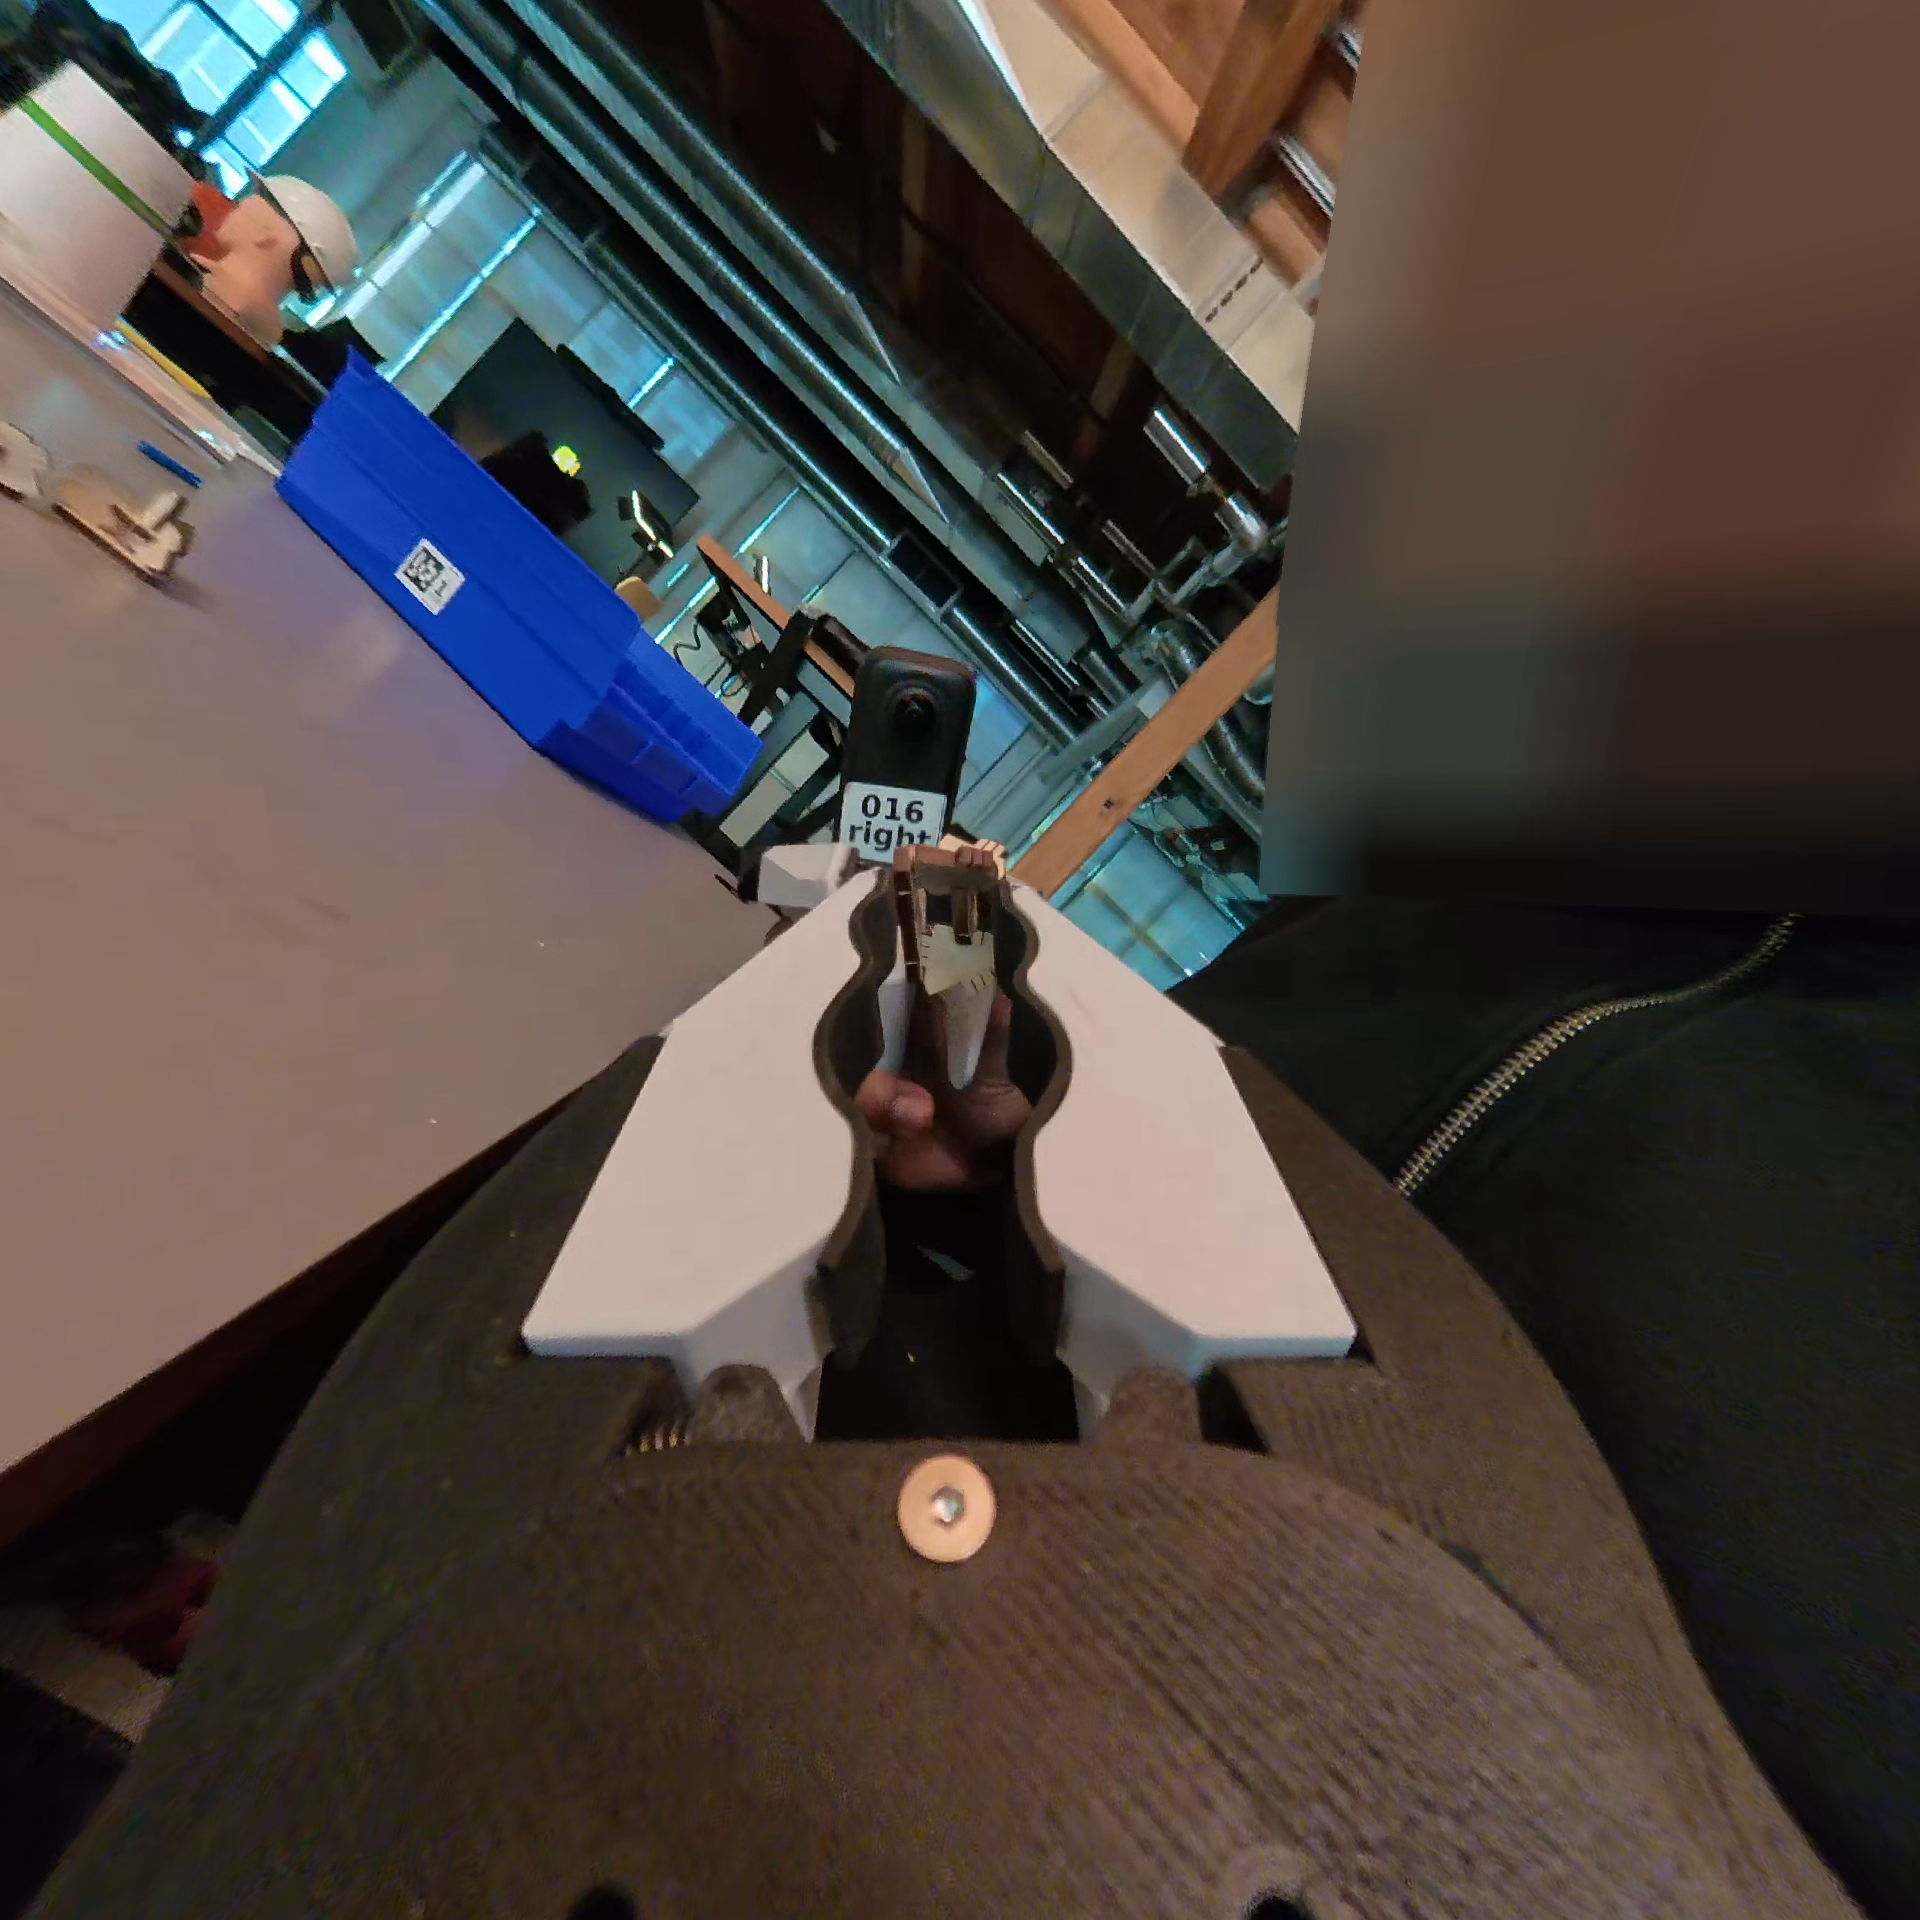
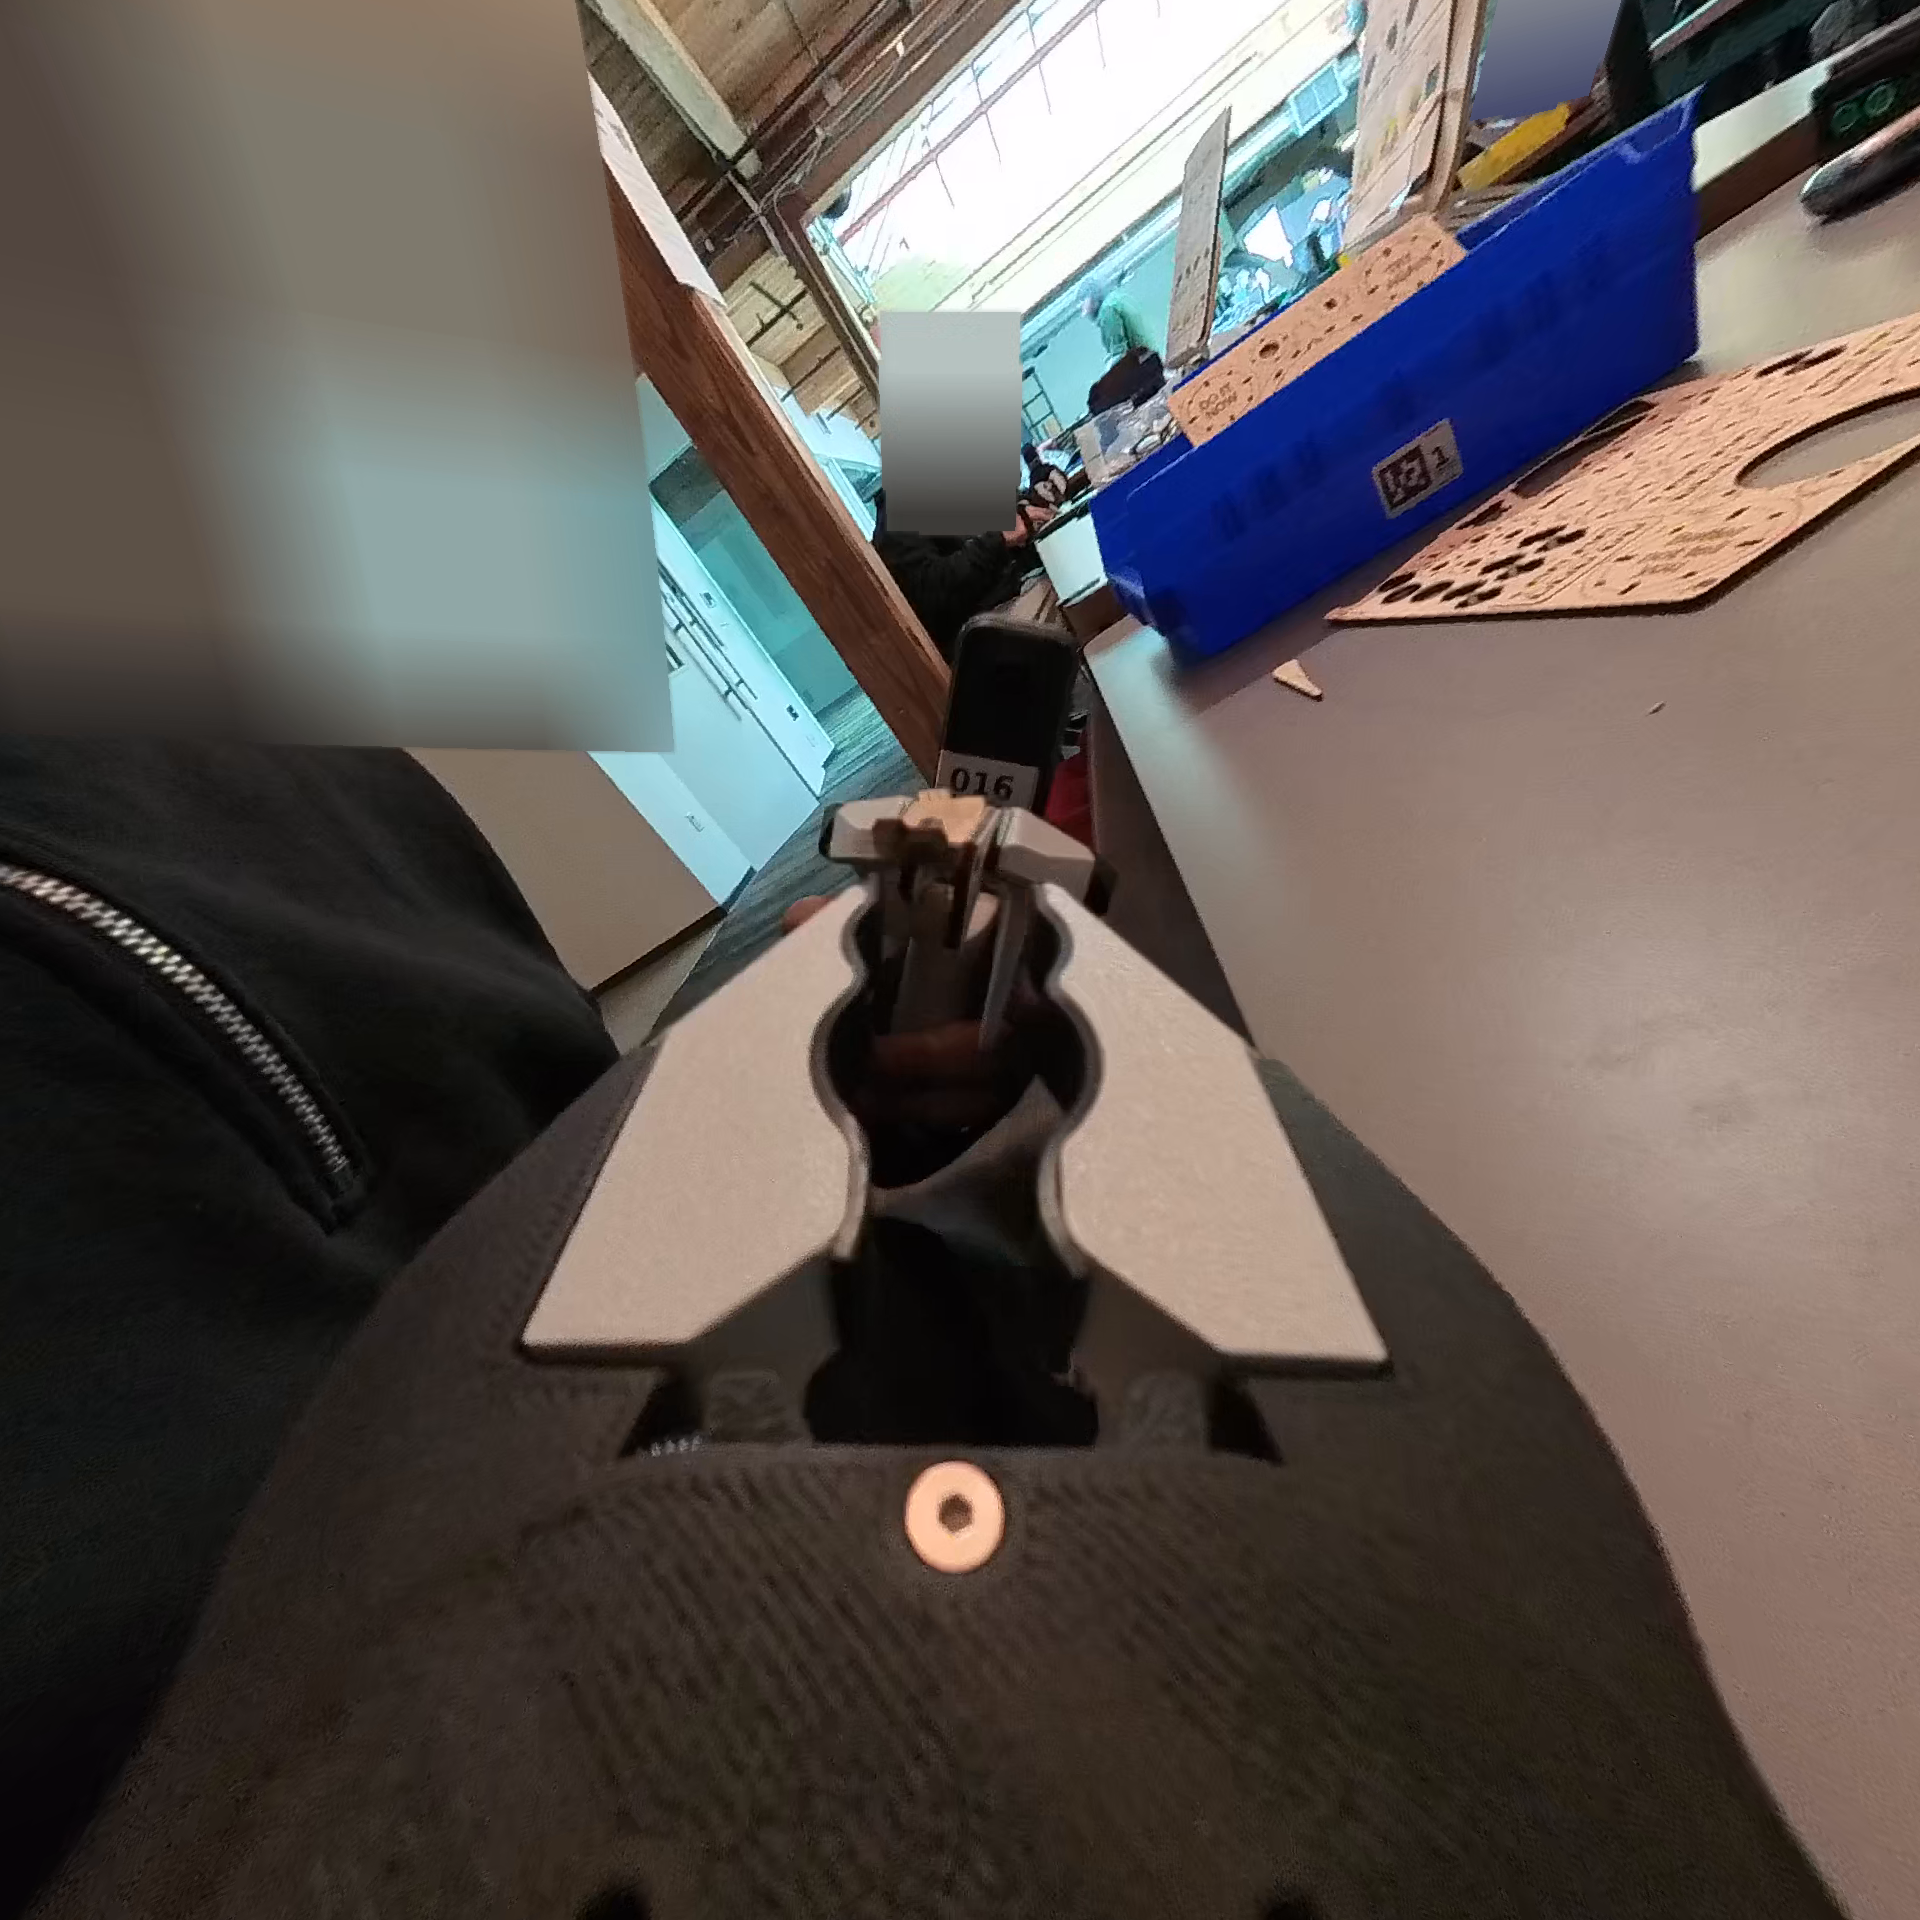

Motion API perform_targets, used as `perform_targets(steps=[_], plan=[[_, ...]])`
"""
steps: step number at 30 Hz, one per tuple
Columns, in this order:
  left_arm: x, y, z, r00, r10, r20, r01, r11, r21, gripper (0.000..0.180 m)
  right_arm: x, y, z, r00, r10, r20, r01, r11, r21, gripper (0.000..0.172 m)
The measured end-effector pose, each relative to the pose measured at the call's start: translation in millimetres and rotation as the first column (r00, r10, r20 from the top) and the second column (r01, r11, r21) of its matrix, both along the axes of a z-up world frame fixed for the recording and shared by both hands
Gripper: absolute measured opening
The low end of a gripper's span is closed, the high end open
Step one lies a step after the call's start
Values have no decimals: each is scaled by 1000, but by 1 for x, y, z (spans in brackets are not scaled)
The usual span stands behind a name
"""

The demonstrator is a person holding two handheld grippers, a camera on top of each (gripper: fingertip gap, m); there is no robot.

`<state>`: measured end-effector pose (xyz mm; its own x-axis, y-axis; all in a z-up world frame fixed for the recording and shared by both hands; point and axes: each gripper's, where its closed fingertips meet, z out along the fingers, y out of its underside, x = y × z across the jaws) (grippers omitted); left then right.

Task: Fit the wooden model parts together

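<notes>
My two grippers face each other tip to tip, off the table's edge in front of a person's black zip jacket (image 1: 1610,1143). My left gripper (image 1: 948,909) is shut on a small laser-cut wooden assembly (image 1: 940,920), with both pads against its sides. The right wrist view shows the same piece (image 2: 935,821) clamped between the left gripper's white fingers (image 2: 1049,847). My right gripper (image 2: 951,920) stands around the piece from the other side. Thin dark gaps show between its pads and the wood, so it counts as open. The right gripper's black camera (image 1: 914,717) rises just behind the piece.
A grey table (image 1: 260,831) carries a blue bin (image 1: 468,582) and loose wooden parts (image 1: 125,520). In the right wrist view, the table (image 2: 1558,987) holds a blue bin (image 2: 1403,436), a punched-out plywood sheet (image 2: 1662,499) and a wood sliver (image 2: 1299,677). Both grippers' tips are close together, under 4 cm apart.
</notes>
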<state>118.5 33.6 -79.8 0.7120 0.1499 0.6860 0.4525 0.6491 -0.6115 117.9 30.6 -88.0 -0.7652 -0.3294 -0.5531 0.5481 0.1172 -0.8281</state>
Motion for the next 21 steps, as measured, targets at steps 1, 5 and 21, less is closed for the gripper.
perform_targets(steps=[1, 5, 21], plan=[[-1, -2, 0, 1000, 12, 1, -12, 1000, -1, 16, -2, 0, 2, 1000, -7, 9, 7, 1000, -15, 32], [-3, -5, -3, 999, 46, 1, -46, 998, -31, 16, -6, 1, 9, 998, -9, 60, 12, 998, -55, 48], [-1, 8, -7, 998, 62, -28, -66, 987, -146, 11, -3, 1, 9, 1000, -16, 24, 18, 998, -65, 17]])
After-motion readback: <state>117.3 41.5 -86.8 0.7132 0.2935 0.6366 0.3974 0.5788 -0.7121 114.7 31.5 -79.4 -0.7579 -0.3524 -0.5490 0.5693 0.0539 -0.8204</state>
